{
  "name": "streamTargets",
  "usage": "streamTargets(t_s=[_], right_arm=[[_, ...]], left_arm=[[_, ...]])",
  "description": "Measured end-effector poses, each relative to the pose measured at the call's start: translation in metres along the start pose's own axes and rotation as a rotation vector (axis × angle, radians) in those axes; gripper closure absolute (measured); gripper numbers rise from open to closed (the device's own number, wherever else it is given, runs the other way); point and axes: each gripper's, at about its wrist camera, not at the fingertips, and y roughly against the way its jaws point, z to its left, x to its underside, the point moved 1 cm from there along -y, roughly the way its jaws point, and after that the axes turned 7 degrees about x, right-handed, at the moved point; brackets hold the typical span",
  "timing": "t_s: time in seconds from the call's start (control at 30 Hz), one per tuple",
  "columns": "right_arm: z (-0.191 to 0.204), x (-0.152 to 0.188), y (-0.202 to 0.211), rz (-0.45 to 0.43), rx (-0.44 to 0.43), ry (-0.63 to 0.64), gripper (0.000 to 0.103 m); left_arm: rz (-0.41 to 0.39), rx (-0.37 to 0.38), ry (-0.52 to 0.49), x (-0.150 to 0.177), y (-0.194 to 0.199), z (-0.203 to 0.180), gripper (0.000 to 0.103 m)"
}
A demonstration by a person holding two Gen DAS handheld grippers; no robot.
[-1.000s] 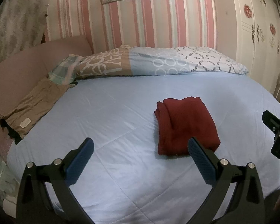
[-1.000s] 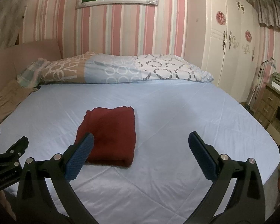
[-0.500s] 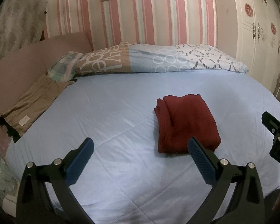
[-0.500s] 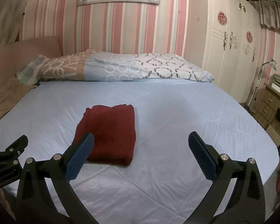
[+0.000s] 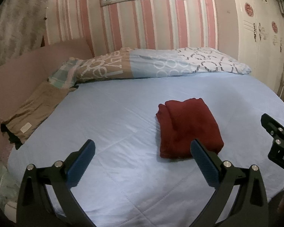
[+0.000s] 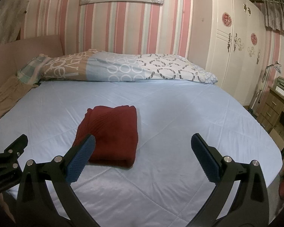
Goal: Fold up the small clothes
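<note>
A dark red garment [image 5: 187,126] lies folded into a neat rectangle on the light blue bed cover [image 5: 113,117]. In the left wrist view my left gripper [image 5: 142,160] hangs open over the near part of the bed, and the garment sits just beyond its right finger. The right wrist view has the same red garment [image 6: 111,134] past the left finger of my right gripper [image 6: 143,158], which is open and holds nothing. Neither gripper touches the cloth. The other gripper's body shows at each view's edge.
A patterned duvet and pillows [image 6: 123,68] lie along the far side under the striped wall. A brown garment [image 5: 36,109] rests at the left edge by the pink headboard. A white wardrobe [image 6: 234,47] and wooden drawers [image 6: 274,106] stand to the right.
Both cameras have drawn back and tipped slightly, so the red garment sits a touch farther off. It has not moved on the bed, and both grippers stay open.
</note>
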Motion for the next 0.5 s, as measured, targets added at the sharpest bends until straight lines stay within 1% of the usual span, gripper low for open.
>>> streamTargets(t_s=[0.1, 0.23, 0.3, 0.5], right_arm=[[-0.0006, -0.0002, 0.0001, 0.000, -0.002, 0.001, 0.003], [-0.0005, -0.0003, -0.0004, 0.001, -0.002, 0.003, 0.003], [-0.0007, -0.0003, -0.0004, 0.002, -0.002, 0.002, 0.003], [-0.0003, -0.0002, -0.0006, 0.002, -0.001, 0.005, 0.003]], left_arm=[[-0.005, -0.004, 0.000, -0.0004, 0.0010, 0.0003, 0.002], [0.004, 0.014, -0.003, -0.0009, 0.0010, 0.0001, 0.002], [0.008, 0.006, -0.008, -0.0018, 0.0014, -0.0019, 0.002], [0.008, 0.016, -0.027, -0.0030, 0.0012, -0.0080, 0.002]])
